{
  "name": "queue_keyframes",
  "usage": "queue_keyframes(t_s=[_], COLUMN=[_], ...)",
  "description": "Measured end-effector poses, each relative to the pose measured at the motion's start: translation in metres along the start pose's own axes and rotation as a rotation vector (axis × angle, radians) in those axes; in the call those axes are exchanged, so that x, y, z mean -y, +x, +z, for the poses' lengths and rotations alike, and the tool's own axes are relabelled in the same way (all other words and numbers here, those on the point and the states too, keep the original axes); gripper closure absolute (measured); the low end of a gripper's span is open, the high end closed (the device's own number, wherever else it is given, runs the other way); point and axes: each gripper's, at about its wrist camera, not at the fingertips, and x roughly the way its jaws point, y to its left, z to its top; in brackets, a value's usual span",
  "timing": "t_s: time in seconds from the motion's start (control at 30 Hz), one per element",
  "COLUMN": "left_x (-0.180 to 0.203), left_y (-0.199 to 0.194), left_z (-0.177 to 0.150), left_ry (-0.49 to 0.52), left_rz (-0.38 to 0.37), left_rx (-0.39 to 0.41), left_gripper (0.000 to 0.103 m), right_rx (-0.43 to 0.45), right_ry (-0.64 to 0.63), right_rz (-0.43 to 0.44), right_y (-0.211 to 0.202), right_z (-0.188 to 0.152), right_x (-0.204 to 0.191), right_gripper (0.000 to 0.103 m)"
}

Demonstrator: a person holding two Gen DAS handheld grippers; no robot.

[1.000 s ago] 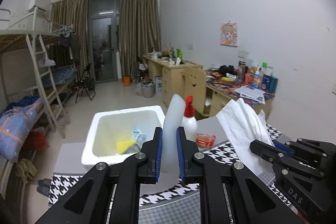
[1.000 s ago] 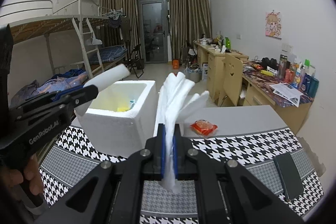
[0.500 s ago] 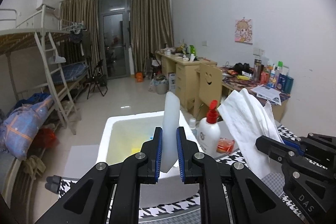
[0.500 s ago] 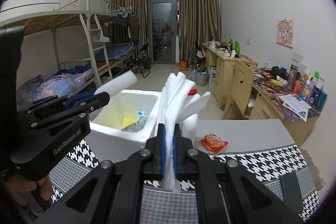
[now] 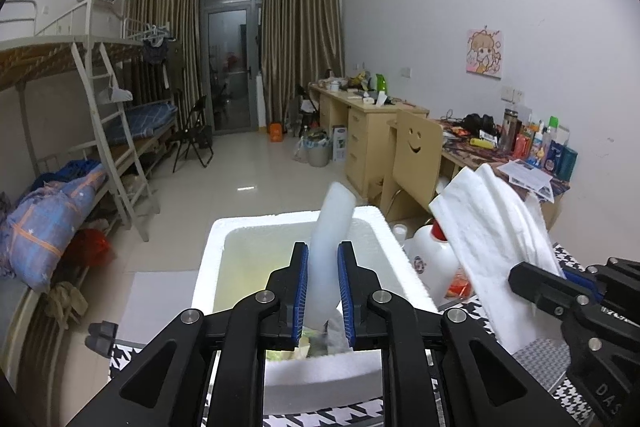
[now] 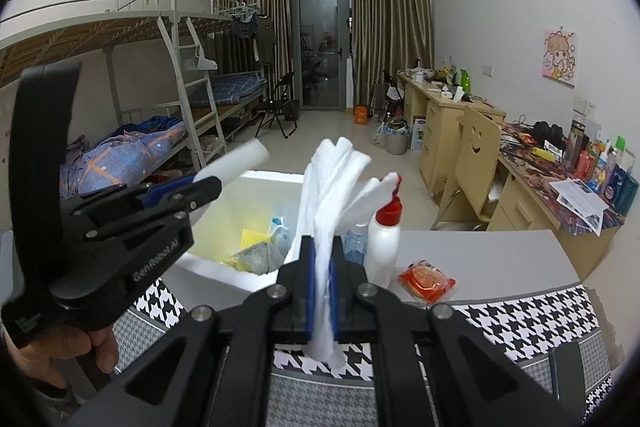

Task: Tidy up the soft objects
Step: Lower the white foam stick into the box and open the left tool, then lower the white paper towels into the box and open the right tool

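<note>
Both claws shifted over foam box [image 5: 294, 223]; left claw [image 5: 323, 301] clamps foam strip [image 5: 330, 251], right claw [image 6: 322, 297] clamps white pads [image 6: 332, 195].

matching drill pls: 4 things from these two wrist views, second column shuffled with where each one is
Things:
1. white foam roll
2. folded white cloth
3. spray bottle
4. orange snack packet

Places:
A. lying on the grey tabletop
B. held in the right hand-held gripper
C. standing beside the foam box
D. held in the left hand-held gripper, over the box

Pairs: 1-D, 2-B, 3-C, 4-A
</note>
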Motion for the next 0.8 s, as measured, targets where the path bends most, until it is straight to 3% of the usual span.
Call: queue_keyframes(t_s=[0.1,0.2,0.27,0.3,0.53,0.8], left_x=[-0.006,-0.015,-0.021,-0.025,-0.038,-0.049], left_y=[0.011,0.018,0.021,0.02,0.01,-0.009], left_z=[0.0,-0.001,-0.003,-0.004,-0.006,-0.005], left_ry=[-0.002,-0.018,-0.031,-0.044,-0.056,-0.08], left_rz=[0.007,0.021,0.037,0.035,0.075,0.108], left_rx=[-0.018,-0.028,-0.033,-0.028,-0.005,0.027], left_gripper=[0.082,0.068,0.033,0.029,0.006,0.001], right_rx=[-0.001,-0.005,-0.01,-0.013,-0.023,-0.016], right_ry=[-0.001,0.002,0.002,-0.001,-0.021,-0.048], right_rz=[0.005,0.006,0.002,0.001,0.012,0.042], right_y=[0.004,0.011,0.015,0.017,0.027,0.033], right_z=[0.002,0.006,0.007,0.008,0.012,0.021], right_x=[-0.001,-0.002,-0.001,-0.002,-0.013,-0.025], right_gripper=[0.094,0.094,0.094,0.094,0.094,0.094])
